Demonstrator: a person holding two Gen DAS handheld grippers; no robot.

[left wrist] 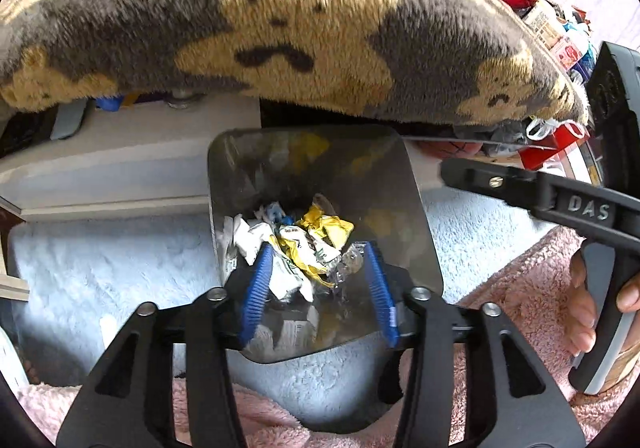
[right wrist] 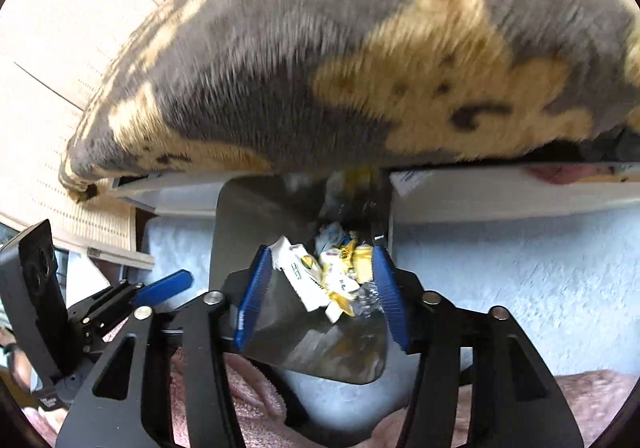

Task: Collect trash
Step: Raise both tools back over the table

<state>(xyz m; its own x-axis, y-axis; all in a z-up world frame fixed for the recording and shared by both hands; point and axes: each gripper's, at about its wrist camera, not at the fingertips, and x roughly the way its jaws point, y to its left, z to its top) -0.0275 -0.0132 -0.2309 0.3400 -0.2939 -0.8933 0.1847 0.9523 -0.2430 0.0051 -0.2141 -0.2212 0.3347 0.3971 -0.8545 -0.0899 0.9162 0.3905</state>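
Note:
A metal bin (left wrist: 384, 183) stands on the pale blue rug, holding crumpled white and yellow wrappers (left wrist: 304, 244). My left gripper (left wrist: 318, 288) hangs over the bin's mouth, its blue fingers (left wrist: 256, 288) spread wide with nothing between them. In the right wrist view the same bin (right wrist: 248, 224) shows the wrappers (right wrist: 332, 272) inside. My right gripper (right wrist: 320, 292) is also over the bin, blue fingers (right wrist: 252, 296) apart and not pinching anything. The left gripper shows at the lower left of the right view (right wrist: 160, 288); the right gripper's body crosses the right side of the left view (left wrist: 560, 203).
A plush grey blanket with tan bears (left wrist: 304, 19) overhangs a white bed frame (left wrist: 132, 167) right behind the bin. A pink fluffy rug (left wrist: 516, 280) lies in front. Red bags and clutter (left wrist: 556, 143) sit at the far right. A slatted white panel (right wrist: 60, 119) stands at the left.

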